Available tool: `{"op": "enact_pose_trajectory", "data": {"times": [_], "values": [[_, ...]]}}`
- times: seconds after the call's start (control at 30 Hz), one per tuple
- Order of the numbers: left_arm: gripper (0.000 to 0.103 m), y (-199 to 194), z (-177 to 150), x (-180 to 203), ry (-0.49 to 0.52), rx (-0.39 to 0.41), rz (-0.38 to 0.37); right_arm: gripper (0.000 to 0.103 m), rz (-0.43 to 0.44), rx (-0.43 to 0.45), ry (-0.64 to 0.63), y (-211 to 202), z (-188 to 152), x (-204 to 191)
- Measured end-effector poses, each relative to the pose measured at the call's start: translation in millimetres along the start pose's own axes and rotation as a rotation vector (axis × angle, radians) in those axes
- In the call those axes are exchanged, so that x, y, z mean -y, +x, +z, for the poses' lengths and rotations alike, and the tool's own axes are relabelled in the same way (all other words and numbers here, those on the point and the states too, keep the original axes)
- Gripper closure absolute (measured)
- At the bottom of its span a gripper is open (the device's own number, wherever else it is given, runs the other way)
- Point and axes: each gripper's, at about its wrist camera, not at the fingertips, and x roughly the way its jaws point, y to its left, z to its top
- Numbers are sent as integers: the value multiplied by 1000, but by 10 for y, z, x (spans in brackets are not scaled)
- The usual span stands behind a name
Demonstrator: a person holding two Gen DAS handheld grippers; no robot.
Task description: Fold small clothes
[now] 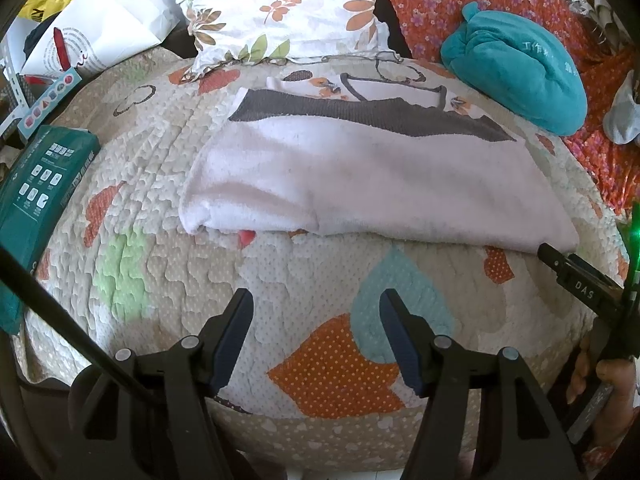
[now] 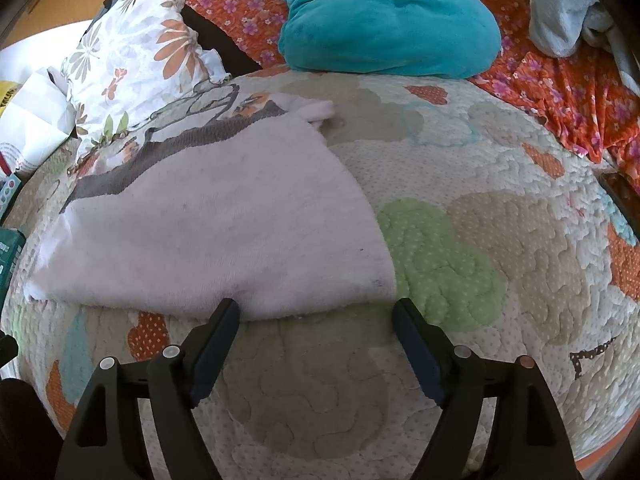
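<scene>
A folded pale pink cloth (image 1: 372, 184) with a dark grey band along its far edge lies flat on a patterned quilt (image 1: 168, 184). My left gripper (image 1: 316, 300) is open over the quilt, a little short of the cloth's near fold, with nothing between its fingers. In the right wrist view the same pink cloth (image 2: 208, 232) fills the left middle. My right gripper (image 2: 318, 308) stands open at the cloth's near right corner; the pads do not press on it. The right gripper's body (image 1: 580, 280) shows at the right edge of the left wrist view, with a hand (image 1: 612, 396) below it.
A teal plush bundle (image 2: 388, 20) rests behind on an orange flowered sheet (image 2: 560, 80). A floral white pillow (image 1: 280, 8) lies at the back. A green box (image 1: 36, 184) sits at the quilt's left edge, with white paper bags (image 1: 100, 20) beyond. A grey-white garment (image 2: 560, 12) lies far right.
</scene>
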Motion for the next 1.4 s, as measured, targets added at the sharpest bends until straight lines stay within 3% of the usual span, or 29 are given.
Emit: {"op": "enact_pose_trajectory", "data": {"times": [0.67, 0.73, 0.87, 0.93, 1.07, 1.2, 1.27, 1.3, 1.33, 1.4], "values": [[35, 156, -42, -33, -14, -48, -5, 15, 5, -6, -13, 29, 0, -13], [34, 202, -26, -51, -36, -48, -27, 12, 59, -14, 33, 4, 7, 52], [34, 330, 18, -38, -51, -18, -60, 12, 250, -15, 226, -116, -93, 263], [34, 394, 37, -20, -58, 13, -75, 11, 281, -15, 271, -109, -106, 284], [34, 486, 93, -58, -76, 63, -109, 11, 231, -15, 219, 58, 156, 125], [34, 473, 152, -308, -157, 100, -140, 12, 213, -8, 281, 389, 555, 30], [34, 455, 171, -468, -208, 102, -153, 16, 204, -11, 307, 545, 714, -38], [34, 432, 178, -569, -241, 99, -162, 24, 196, -17, 311, 600, 784, -71], [34, 395, 183, -710, -283, 91, -171, 46, 196, -31, 312, 666, 861, -113], [34, 323, 184, -914, -338, 82, -180, 73, 220, -74, 336, 736, 985, -153]]}}
